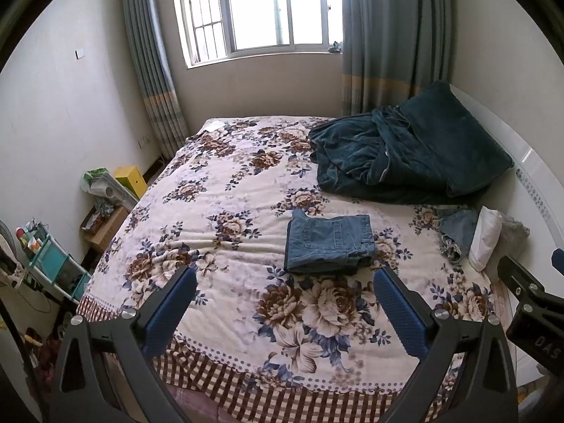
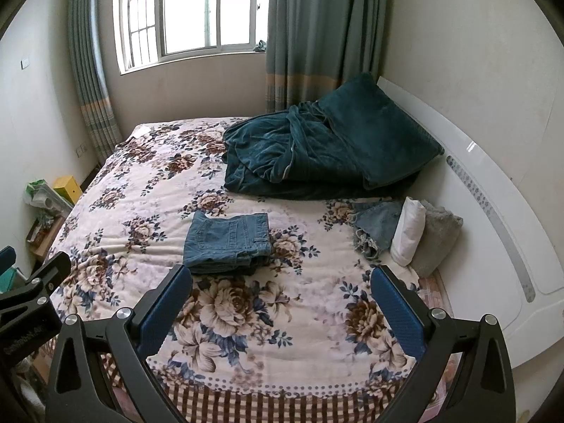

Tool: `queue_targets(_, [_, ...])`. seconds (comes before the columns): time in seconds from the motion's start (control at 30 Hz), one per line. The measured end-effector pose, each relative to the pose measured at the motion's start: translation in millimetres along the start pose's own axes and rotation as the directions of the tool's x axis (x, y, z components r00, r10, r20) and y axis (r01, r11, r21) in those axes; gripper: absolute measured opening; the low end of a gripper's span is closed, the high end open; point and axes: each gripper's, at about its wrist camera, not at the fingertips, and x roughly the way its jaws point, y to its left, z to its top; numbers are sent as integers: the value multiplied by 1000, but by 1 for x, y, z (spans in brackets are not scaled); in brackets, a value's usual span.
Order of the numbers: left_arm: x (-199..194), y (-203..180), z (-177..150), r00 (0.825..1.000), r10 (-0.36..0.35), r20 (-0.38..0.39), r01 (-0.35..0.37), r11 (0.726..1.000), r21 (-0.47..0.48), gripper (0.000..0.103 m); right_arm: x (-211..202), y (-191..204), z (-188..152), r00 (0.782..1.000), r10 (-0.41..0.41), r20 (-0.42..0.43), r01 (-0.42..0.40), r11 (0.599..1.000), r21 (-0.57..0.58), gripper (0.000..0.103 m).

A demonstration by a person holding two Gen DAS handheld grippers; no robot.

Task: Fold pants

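Blue denim pants (image 1: 329,243) (image 2: 229,241) lie folded into a compact rectangle on the floral bedspread (image 1: 225,211) (image 2: 148,190), back pocket facing up. My left gripper (image 1: 285,278) hovers open above the bed's near edge, short of the pants, nothing between its blue pads. My right gripper (image 2: 282,276) is open too, held over the bedspread to the right of the pants and apart from them. The other gripper's black body shows at each view's side edge.
A rumpled dark teal blanket (image 1: 405,151) (image 2: 324,148) lies by the white headboard (image 2: 493,211). A frayed denim piece (image 2: 377,225), a white roll (image 2: 410,229) and a grey fabric (image 2: 437,236) sit at the right. Shelves and boxes (image 1: 105,197) line the left wall.
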Motion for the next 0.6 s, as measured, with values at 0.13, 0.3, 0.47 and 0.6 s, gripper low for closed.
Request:
queue_targets(0.13, [0, 0, 2, 1000, -1, 3, 1, 1000, 1, 103, 0, 0, 0, 1000, -1, 1, 1, 1000, 1, 103])
queue_targets(0.3, [0, 1, 6, 1000, 8, 12, -8, 1000, 5, 103, 0, 1, -2, 1000, 0, 2, 0, 1000, 5, 103])
queue_targets(0.47, [0, 3, 8, 1000, 10, 14, -10, 1000, 6, 103, 0, 1, -2, 1000, 0, 3, 0, 1000, 6, 103])
queue_targets(0.6, [0, 1, 5, 1000, 17, 15, -17, 1000, 7, 103, 0, 1, -1, 1000, -1, 4, 1, 1000, 6, 103])
